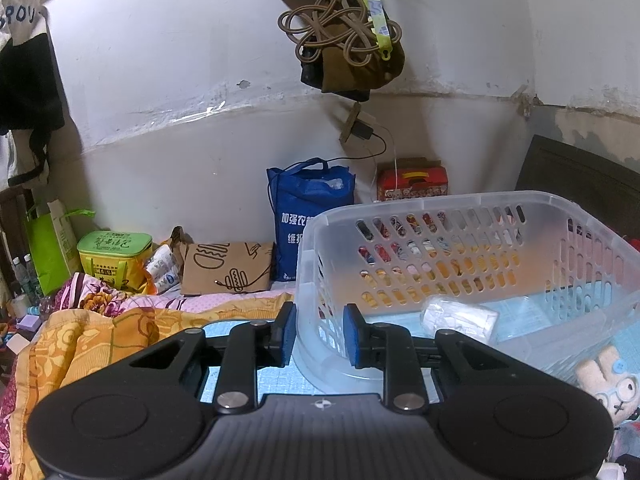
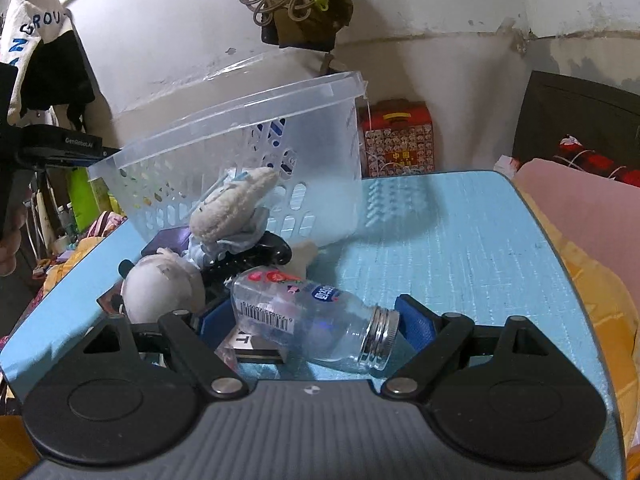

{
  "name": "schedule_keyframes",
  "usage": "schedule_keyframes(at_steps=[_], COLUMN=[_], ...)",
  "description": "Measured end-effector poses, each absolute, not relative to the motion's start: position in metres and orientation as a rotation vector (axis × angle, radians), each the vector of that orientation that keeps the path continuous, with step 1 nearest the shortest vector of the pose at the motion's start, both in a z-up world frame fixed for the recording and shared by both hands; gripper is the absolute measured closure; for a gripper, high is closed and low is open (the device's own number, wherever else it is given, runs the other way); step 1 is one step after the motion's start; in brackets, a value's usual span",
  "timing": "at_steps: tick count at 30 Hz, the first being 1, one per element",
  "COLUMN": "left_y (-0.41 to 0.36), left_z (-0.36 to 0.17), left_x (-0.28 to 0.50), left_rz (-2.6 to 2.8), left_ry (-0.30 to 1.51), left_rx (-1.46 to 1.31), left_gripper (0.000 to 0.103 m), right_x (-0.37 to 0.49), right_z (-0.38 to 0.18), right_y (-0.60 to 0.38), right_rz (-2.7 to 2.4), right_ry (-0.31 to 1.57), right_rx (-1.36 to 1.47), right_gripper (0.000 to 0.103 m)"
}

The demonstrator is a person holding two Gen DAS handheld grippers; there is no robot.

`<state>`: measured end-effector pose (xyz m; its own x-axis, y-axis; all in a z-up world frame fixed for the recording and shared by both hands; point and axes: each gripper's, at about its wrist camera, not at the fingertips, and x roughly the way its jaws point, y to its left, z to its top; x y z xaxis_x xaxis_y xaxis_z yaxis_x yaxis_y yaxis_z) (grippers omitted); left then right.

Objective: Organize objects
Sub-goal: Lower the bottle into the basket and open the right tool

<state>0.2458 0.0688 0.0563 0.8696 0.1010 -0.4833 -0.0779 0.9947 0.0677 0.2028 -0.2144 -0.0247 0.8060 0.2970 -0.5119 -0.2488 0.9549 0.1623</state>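
Note:
A clear plastic basket (image 1: 460, 216) stands on the light blue table; a small wrapped white packet (image 1: 460, 318) lies inside it. My left gripper (image 1: 319, 334) straddles the basket's near left wall, one blue pad on each side, shut on it. The basket (image 2: 248, 136) is tilted up in the right wrist view. My right gripper (image 2: 316, 320) is open around a clear empty bottle (image 2: 316, 316) lying on its side, neck to the right. Behind the bottle lie a plush toy (image 2: 228, 208), a round white plush (image 2: 160, 288) and a black clip (image 2: 260, 254).
A plush rabbit (image 1: 608, 384) lies at the table's right in the left wrist view. A blue bag (image 1: 308, 208), a red tin (image 2: 396, 136), a green box (image 1: 114, 252) and a brown paper bag (image 1: 228, 268) line the wall. Orange bedding (image 1: 88, 340) lies left.

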Motion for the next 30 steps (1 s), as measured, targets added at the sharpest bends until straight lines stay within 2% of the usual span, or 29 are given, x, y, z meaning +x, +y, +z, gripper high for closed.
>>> schedule_keyframes(at_steps=[4, 8, 11, 14, 19, 22, 27, 30], left_y=[0.069, 0.071, 0.071, 0.072, 0.074, 0.072, 0.073, 0.072], left_z=[0.056, 0.057, 0.057, 0.057, 0.058, 0.058, 0.058, 0.059], left_x=[0.246, 0.246, 0.246, 0.246, 0.247, 0.247, 0.247, 0.247], left_rz=[0.092, 0.086, 0.087, 0.088, 0.084, 0.080, 0.072, 0.074], left_ry=[0.508, 0.510, 0.511, 0.514, 0.513, 0.511, 0.514, 0.514], left_rx=[0.048, 0.047, 0.049, 0.047, 0.048, 0.051, 0.047, 0.049], left_gripper=[0.074, 0.074, 0.074, 0.074, 0.074, 0.072, 0.070, 0.070], right_x=[0.184, 0.179, 0.199, 0.252, 0.312, 0.319, 0.307, 0.283], right_z=[-0.010, 0.037, 0.080, 0.105, 0.098, 0.090, 0.083, 0.085], right_y=[-0.216, -0.216, -0.200, -0.176, -0.152, -0.151, -0.161, -0.173], right_rz=[0.285, 0.284, 0.286, 0.268, 0.241, 0.238, 0.202, 0.182], right_ry=[0.493, 0.368, 0.278, 0.302, 0.422, 0.440, 0.427, 0.358], right_rx=[0.067, 0.062, 0.022, -0.029, -0.104, -0.094, -0.106, -0.097], right_gripper=[0.015, 0.015, 0.015, 0.015, 0.014, 0.000, 0.000, 0.000])
